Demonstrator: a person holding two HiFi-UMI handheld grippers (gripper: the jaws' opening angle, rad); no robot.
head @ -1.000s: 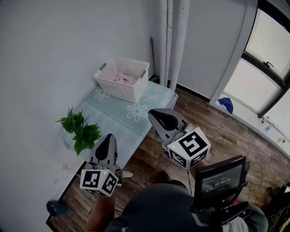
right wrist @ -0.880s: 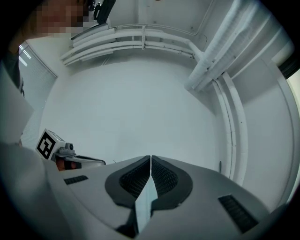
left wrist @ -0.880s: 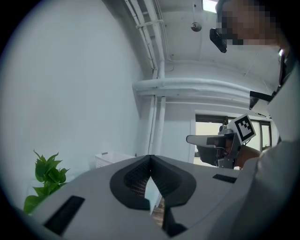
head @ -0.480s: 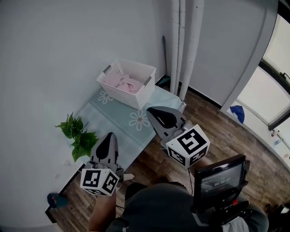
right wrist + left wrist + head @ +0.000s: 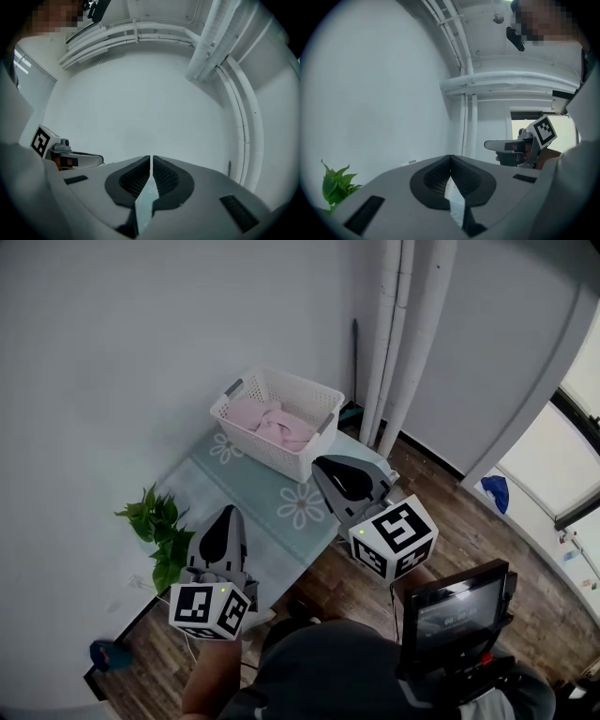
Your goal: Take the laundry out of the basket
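The pink laundry (image 5: 272, 423) is bunched up inside the white basket (image 5: 267, 448), none of it out yet, and the basket sits at the far end of the table (image 5: 248, 507), close to the wall. In the head view the basket's long axis runs roughly 10 to 4 o'clock, one handle at each end, with the clothes heaped about mid-basket

From my right gripper (image 5: 323, 465) the pile is at around 10 to 11 o'clock, just past the near rim. From my left gripper (image 5: 225, 512) it's more like 1 o'clock, with a good stretch of floral cloth in between. So the right one is clearly nearer and I'd guess it gets first grab

Both are closed with nothing in them. Each gripper view shows the tips meeting, only a sliver of tablecloth showing through the slit. They're pointing flat, so I reckon I'll need to open up and tip down over the rim. The plant (image 5: 159, 531) is at 9 o'clock off my left, out of the way
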